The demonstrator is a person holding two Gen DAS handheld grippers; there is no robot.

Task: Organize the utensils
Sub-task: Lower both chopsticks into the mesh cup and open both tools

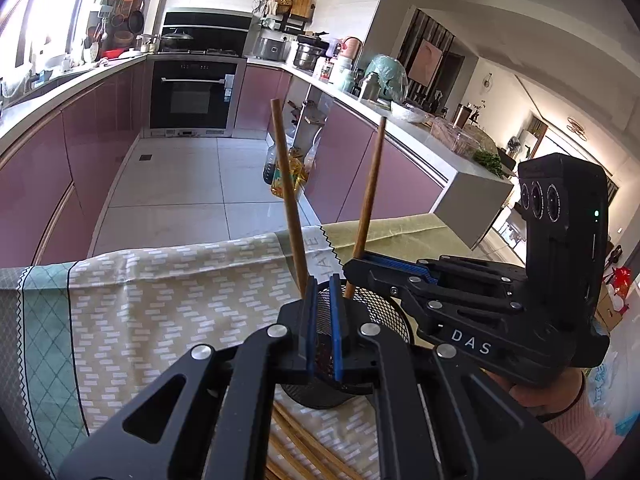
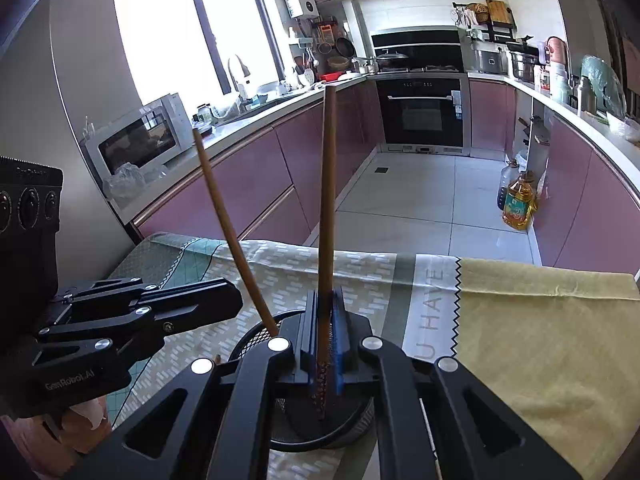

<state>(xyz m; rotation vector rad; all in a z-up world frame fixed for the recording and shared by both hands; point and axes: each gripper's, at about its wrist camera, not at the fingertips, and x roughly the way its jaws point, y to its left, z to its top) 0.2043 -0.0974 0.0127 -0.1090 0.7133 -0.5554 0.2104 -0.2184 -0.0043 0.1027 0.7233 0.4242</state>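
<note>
A round black wire-mesh cup (image 1: 384, 312) stands on a table covered with a tan cloth with little white bricks (image 1: 160, 304) and a plain yellow-green cloth (image 2: 540, 320).

Two long brown wooden chopsticks stand in the cup, and both lean a bit. The right gripper (image 2: 325, 344) pinches the straighter chopstick (image 2: 327, 200) between its blue pads — its tip is down inside the cup. The other chopstick (image 2: 228, 224) rests free against the rim.

The left gripper (image 1: 324, 320) hangs just over the cup with its jaws narrow — they hold nothing.

More brown chopsticks (image 1: 304, 452) lie flat on the cloth beside the cup.
</note>
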